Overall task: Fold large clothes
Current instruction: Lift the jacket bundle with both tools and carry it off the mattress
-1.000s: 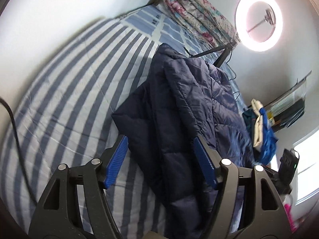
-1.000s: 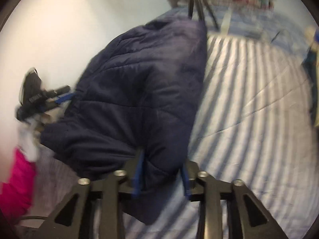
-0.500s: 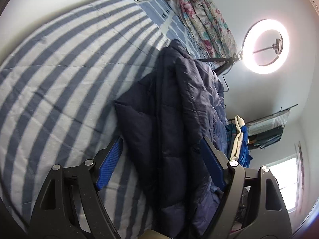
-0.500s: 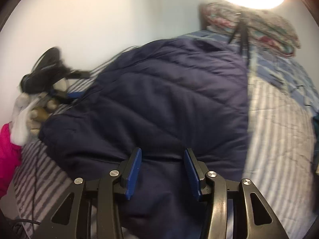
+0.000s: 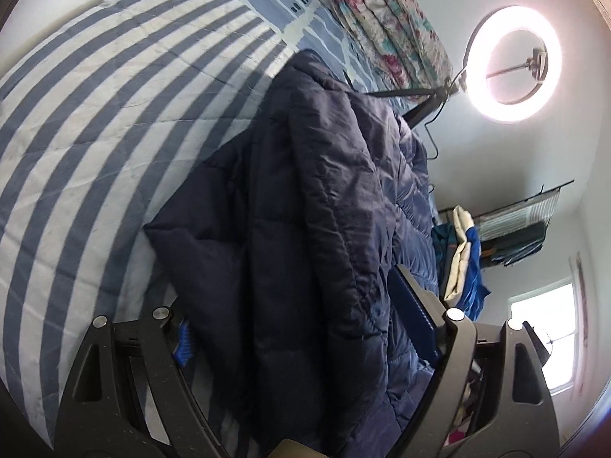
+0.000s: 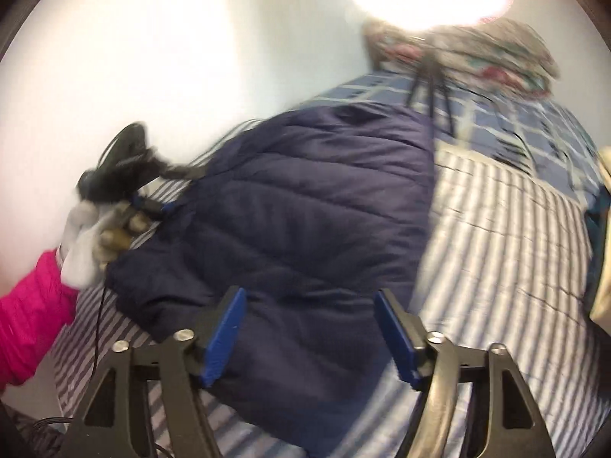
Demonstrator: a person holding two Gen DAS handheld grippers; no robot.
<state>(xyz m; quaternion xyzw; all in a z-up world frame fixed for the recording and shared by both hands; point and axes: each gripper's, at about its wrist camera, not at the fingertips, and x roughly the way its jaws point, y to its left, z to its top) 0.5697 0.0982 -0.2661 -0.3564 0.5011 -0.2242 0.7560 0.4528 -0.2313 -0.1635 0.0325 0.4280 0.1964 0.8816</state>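
A dark navy quilted puffer jacket (image 5: 305, 206) lies folded lengthwise on a blue-and-white striped bed cover (image 5: 95, 114). My left gripper (image 5: 301, 328) is open, its jaws wide apart on either side of the jacket's near end, which bulges between them. In the right wrist view the jacket (image 6: 305, 213) lies in front of my right gripper (image 6: 309, 332), which is open just above the jacket's near edge, holding nothing. The left gripper also shows in the right wrist view (image 6: 126, 175), held by a gloved hand at the jacket's left edge.
A ring light (image 5: 513, 65) on a tripod stands at the bed's far side. A floral rolled blanket (image 5: 382, 23) lies at the head of the bed. Folded clothes (image 5: 464, 255) sit on the right. A window (image 5: 546, 332) is at the right. A pink sleeve (image 6: 30, 320) is at the left.
My right gripper has opened wide and let go of the jacket's edge, then pulled back. My left gripper has moved forward so the jacket fills the space between its jaws.
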